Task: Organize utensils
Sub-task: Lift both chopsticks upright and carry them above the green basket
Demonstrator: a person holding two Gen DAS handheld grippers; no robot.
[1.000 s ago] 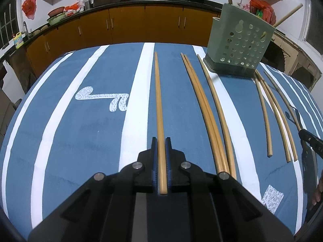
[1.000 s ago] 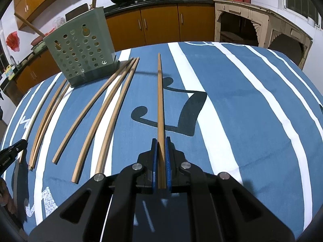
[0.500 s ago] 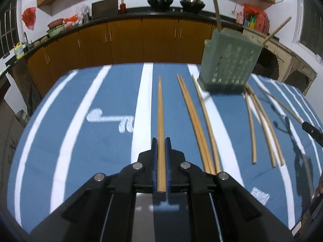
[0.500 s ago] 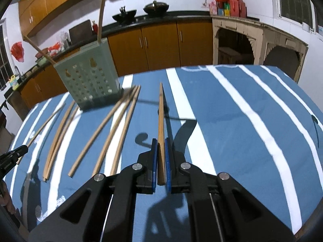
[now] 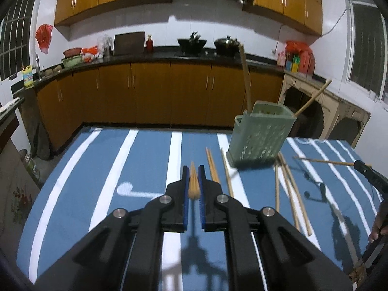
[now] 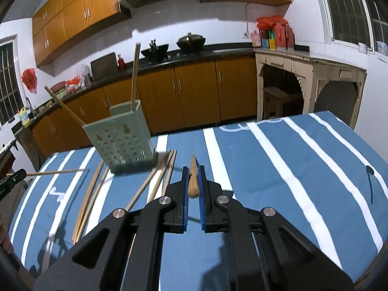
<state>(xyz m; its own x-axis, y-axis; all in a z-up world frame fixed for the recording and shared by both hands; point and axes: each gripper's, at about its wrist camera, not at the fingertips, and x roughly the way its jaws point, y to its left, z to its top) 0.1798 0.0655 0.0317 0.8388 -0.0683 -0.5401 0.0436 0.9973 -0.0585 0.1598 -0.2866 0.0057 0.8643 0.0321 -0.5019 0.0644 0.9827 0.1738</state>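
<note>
My left fingers (image 5: 193,180) pinch one chopstick (image 5: 193,184), held above the surface (image 5: 145,169); my right fingers (image 6: 193,180) pinch another (image 6: 193,181). Open striped cloth lies to the left of my left fingers and to the right of my right ones, out to the edges. The holder (image 5: 259,135) stands ahead between them with two sticks inside; loose sticks (image 5: 288,194) lie around its base, too overlapped to count.

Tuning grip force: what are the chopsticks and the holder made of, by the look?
Chopsticks: probably bamboo or wood, tan with a matte finish and faint lengthwise grain.
Holder: looks like moulded plastic, pale green, smooth and dull, with neat rows of punched holes.
</note>
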